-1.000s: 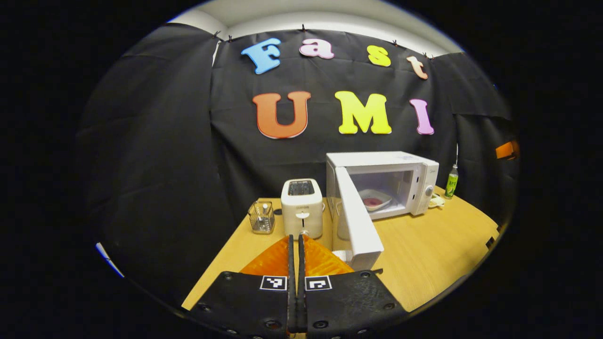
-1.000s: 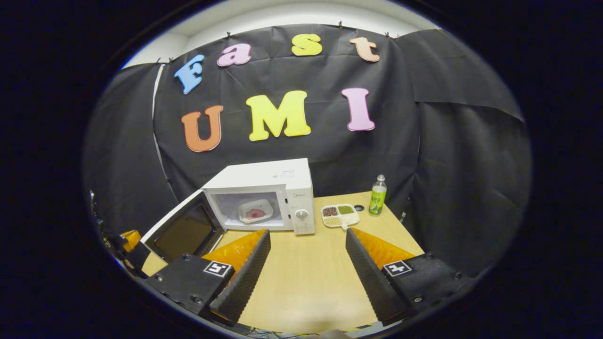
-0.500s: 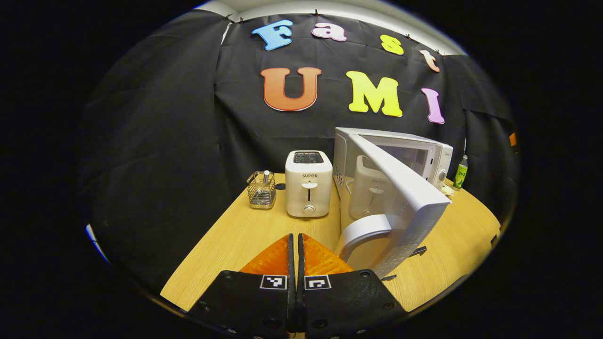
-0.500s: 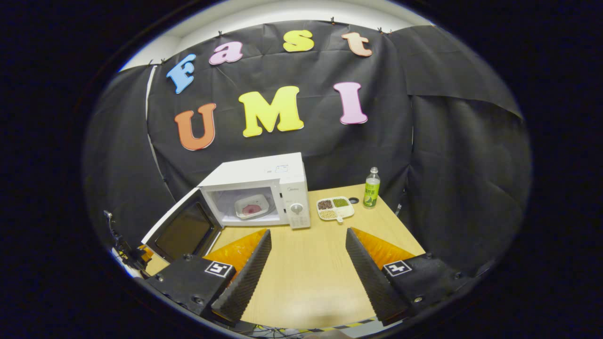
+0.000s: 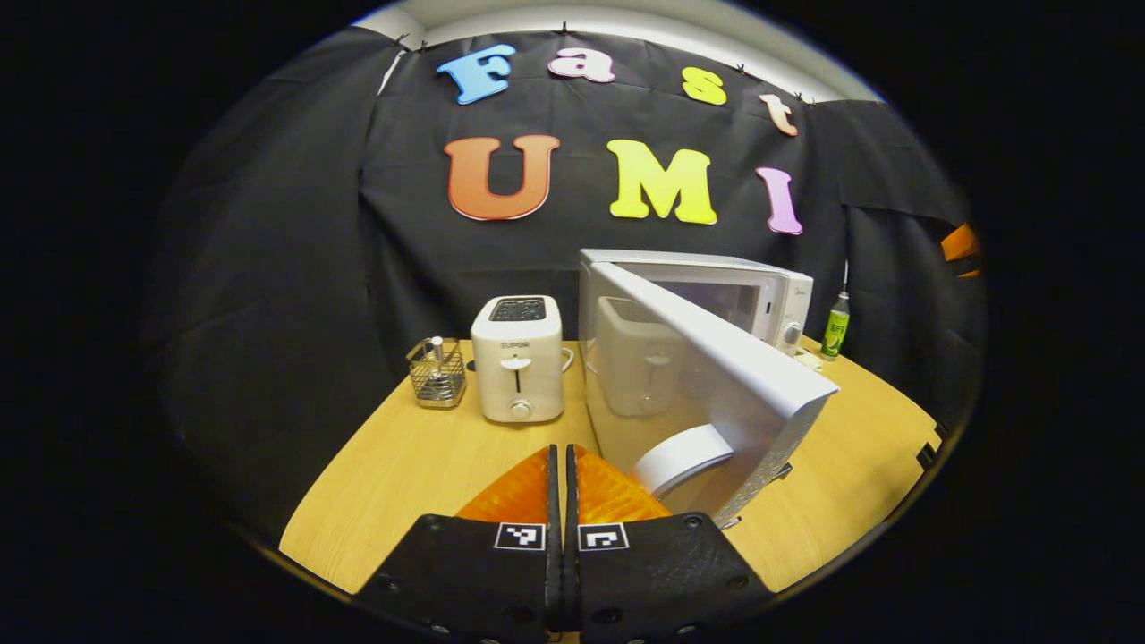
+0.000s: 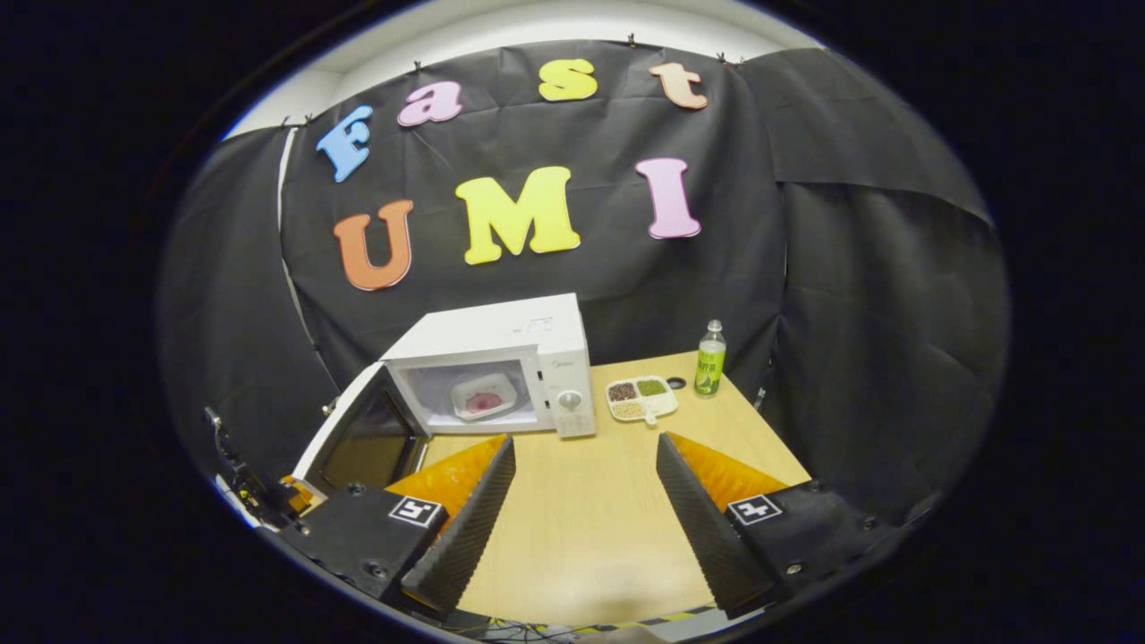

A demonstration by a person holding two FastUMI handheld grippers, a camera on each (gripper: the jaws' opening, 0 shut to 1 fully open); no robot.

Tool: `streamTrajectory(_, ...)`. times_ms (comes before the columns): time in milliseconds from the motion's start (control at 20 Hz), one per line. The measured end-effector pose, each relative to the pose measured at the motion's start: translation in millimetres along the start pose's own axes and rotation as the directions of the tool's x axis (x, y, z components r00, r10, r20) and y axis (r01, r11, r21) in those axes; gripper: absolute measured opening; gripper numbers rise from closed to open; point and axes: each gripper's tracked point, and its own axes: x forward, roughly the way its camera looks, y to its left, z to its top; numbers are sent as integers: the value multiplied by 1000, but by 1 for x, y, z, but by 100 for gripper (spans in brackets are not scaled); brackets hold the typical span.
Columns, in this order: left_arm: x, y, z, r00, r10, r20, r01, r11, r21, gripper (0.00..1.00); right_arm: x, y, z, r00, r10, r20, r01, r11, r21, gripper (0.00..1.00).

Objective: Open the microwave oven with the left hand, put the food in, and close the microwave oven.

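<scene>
Since a second before, the door [image 5: 707,376] had swung partly closed just right of the left gripper [image 5: 562,465], fingers together. The food [image 6: 484,400] sat inside the microwave [image 6: 501,358], ahead of the spread right gripper [image 6: 581,483].

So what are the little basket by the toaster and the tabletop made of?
The basket looks like metal wire: thin shiny silvery mesh you can see through. The tabletop looks like light wood or a wood-look laminate: pale grain lines with a smooth, matte surface. Which one, I cannot tell.
</scene>
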Motion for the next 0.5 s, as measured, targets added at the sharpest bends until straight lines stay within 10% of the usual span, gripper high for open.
streamTrajectory(500, 36, -117, 21, 973, -230, 2, 229, 968, 102, 0, 4, -13, -5, 1000, -10, -16, 10, 1000, 23, 92)
